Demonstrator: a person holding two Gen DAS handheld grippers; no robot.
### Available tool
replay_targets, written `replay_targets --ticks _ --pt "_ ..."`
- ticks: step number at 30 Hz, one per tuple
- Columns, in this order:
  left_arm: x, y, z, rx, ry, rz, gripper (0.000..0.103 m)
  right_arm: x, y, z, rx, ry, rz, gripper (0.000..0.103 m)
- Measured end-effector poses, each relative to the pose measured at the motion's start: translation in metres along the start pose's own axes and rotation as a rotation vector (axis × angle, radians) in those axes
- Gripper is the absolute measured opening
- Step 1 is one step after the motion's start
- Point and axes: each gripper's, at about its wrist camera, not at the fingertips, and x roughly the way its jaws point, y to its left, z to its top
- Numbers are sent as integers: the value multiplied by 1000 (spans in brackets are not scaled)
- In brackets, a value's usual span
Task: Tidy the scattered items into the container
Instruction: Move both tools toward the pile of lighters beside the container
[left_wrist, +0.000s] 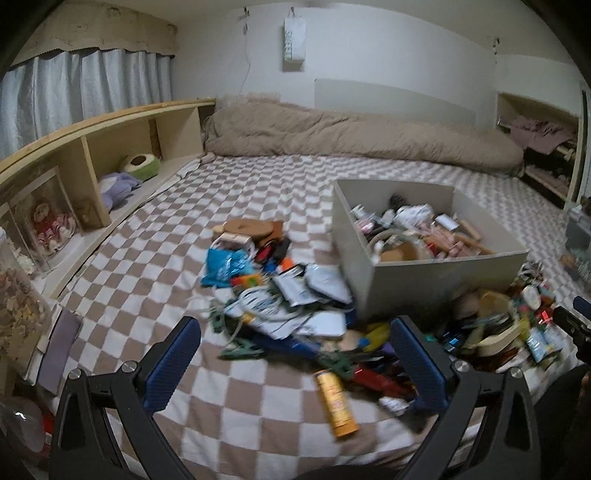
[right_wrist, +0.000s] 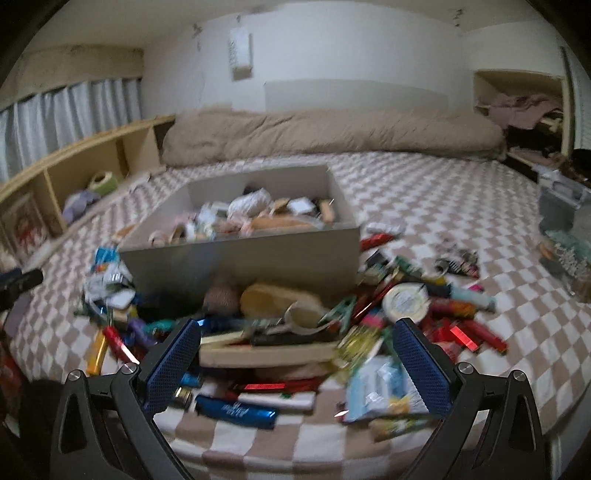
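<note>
My left gripper (left_wrist: 293, 356) and right gripper (right_wrist: 297, 356) both stand wide apart, holding nothing. The scattered items (right_wrist: 295, 332) lie on the checkered bed (left_wrist: 155, 258) around the box (right_wrist: 240, 254) (already partly filled).

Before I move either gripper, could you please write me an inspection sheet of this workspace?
Surface: bed with a brown and white checked cover.
Job's things: open grey box, already part full; loose pile in front of it and at both its sides.
Clutter: orange tube, blue packet, round white tin, blue lighter, red sticks.
Grippers: left gripper and right gripper both open, empty, above the pile.
Cables: white cord coiled in the pile.
Surroundings: rolled beige duvet, wooden shelf with plush toys, curtains.
</note>
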Motion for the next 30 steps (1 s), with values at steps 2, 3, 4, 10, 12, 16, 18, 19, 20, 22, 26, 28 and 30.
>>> replay_targets --ticks 2,3,4,10,12,16,18,19,20,22,26,28,30 --pt "7 8 -6 24 24 10 103 8 8 -9 -8 29 13 103" --pt "11 12 -9 38 37 17 103 12 12 -14 -13 45 17 103" --pt "15 15 -13 56 55 26 103 16 15 -17 -18 59 17 103" --pt "37 28 -29 127 130 75 103 38 33 -37 -55 144 13 103" --pt "43 33 -34 140 149 82 103 45 37 -44 -49 175 16 103" --pt "57 43 -42 150 197 98 103 59 41 -57 -17 251 10 103" --pt "63 48 -46 150 216 98 103 64 41 -61 -7 268 -5 103" --pt "67 50 -49 152 226 97 103 64 41 -63 -9 264 -15 103" --pt "70 52 -51 155 236 97 103 65 43 -64 -18 259 -27 103" --pt "77 55 -55 164 254 103 103 66 47 -68 -51 256 -52 103" --pt "93 64 -64 188 287 114 103 62 51 -75 -100 204 -82 103" --pt "97 68 -66 188 290 86 103 62 49 -76 -95 197 -77 103" --pt "100 70 -68 191 288 55 103 62 47 -77 -94 184 -75 103"
